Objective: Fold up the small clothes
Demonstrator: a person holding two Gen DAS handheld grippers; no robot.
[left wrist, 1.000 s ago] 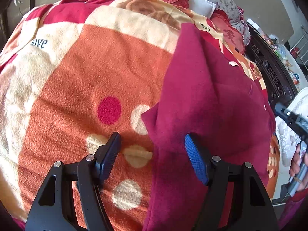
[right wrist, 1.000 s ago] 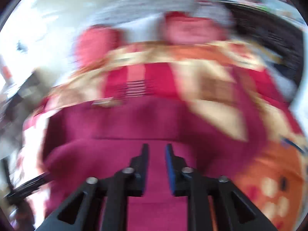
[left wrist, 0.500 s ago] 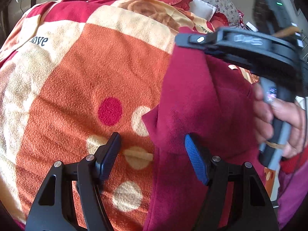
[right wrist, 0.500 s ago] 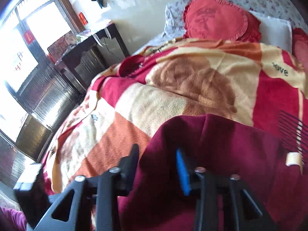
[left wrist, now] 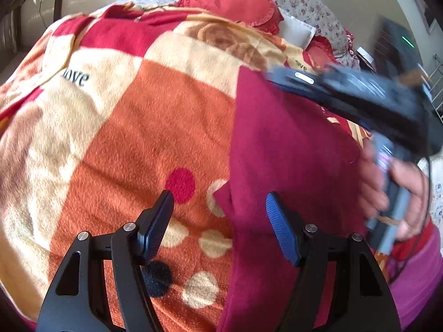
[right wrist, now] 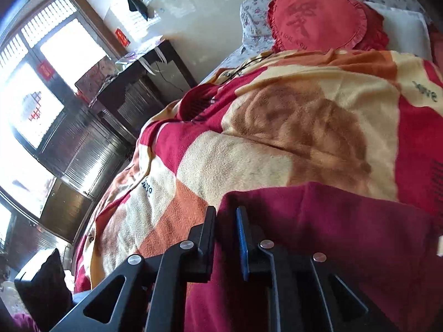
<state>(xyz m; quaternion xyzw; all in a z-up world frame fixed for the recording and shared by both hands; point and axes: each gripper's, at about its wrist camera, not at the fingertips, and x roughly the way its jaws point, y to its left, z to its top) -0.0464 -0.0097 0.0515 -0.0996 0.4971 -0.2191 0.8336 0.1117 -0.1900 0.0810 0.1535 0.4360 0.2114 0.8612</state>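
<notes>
Maroon garment (left wrist: pixel 290 144) lying on orange patterned blanket (left wrist: pixel 144 138) on bed. Left gripper (left wrist: pixel 218 215) hovering, fingers wide apart over garment's near edge. Right gripper (right wrist: pixel 225 238) gripping garment's far corner (fingers opening slightly, fabric between them), hand (left wrist: pixel 398 191) blurred.

A dark red garment (left wrist: pixel 290 149) lay flat on the right of the bed, its left edge straight, a small corner sticking out leftward near the near end.
</notes>
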